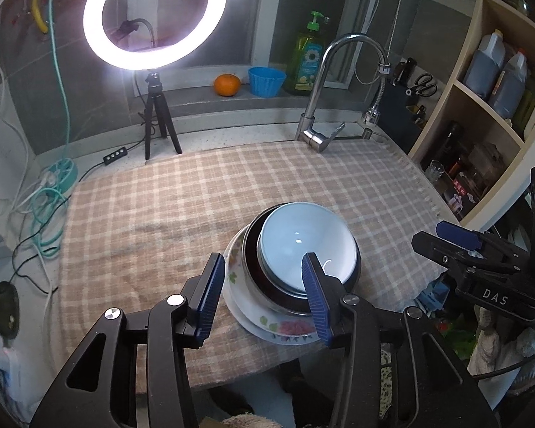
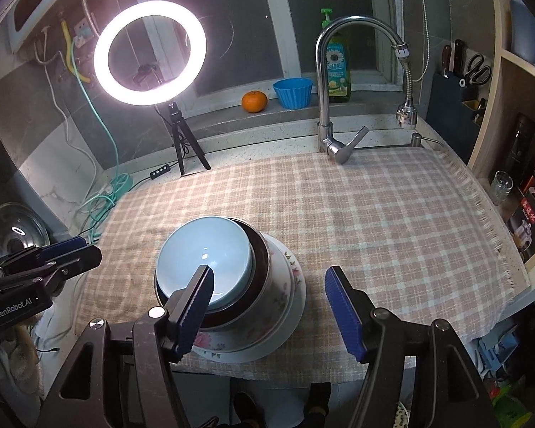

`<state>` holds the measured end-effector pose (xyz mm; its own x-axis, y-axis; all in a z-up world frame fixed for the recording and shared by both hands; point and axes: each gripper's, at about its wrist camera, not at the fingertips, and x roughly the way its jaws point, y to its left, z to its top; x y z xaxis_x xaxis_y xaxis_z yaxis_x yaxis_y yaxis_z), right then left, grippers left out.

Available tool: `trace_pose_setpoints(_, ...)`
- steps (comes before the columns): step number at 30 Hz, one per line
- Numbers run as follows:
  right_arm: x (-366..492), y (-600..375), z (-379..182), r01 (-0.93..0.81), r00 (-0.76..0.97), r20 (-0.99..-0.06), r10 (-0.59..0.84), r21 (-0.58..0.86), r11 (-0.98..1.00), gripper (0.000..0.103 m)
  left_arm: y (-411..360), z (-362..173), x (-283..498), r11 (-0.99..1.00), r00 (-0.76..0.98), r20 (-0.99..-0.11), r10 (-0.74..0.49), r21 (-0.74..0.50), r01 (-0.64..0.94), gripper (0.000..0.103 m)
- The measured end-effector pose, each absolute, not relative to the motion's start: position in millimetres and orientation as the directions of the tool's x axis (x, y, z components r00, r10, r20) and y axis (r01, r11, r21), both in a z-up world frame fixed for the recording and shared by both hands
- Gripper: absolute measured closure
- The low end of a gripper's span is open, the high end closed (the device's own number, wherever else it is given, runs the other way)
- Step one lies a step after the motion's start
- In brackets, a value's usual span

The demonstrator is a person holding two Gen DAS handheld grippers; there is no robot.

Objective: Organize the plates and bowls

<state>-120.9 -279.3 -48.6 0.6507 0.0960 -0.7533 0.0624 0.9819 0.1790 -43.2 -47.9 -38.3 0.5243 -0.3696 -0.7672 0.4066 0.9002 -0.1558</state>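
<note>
Both tongs, left gripper [image 1: 264, 299] and right gripper [image 2: 273, 312], gape, gripping nothing. Pale blue bowl [image 2: 203, 262] nests in dark bowl [image 1: 253, 285], atop floral plate [image 2: 267, 339], on checked cloth [image 2: 374, 232], near edge.

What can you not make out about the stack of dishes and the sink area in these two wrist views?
- Dark bowl: left wrist view, its inside is covered by the light blue bowl.
- Floral plate: right wrist view, its middle is hidden under the stack.
- Sink: both views, the checked cloth lies in front of the faucet.
- Bottle label: too small to read.
</note>
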Motion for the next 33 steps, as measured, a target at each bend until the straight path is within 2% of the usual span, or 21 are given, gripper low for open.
trace_pose_setpoints(5,-122.2,-278.5,-49.3,0.061,0.648,-0.756,0.097,0.179,0.982,0.042,-46.4,-35.8,-44.8,0.904,0.534,-0.763,-0.366,-0.154,0.399,0.05)
trace_pose_setpoints(33,-120.4,-278.6,-51.0,0.058,0.641,-0.761,0.097,0.174,0.983,0.041,-47.8,-32.0,-46.1,0.905,0.544,-0.757,-0.362,-0.146,0.4,0.05)
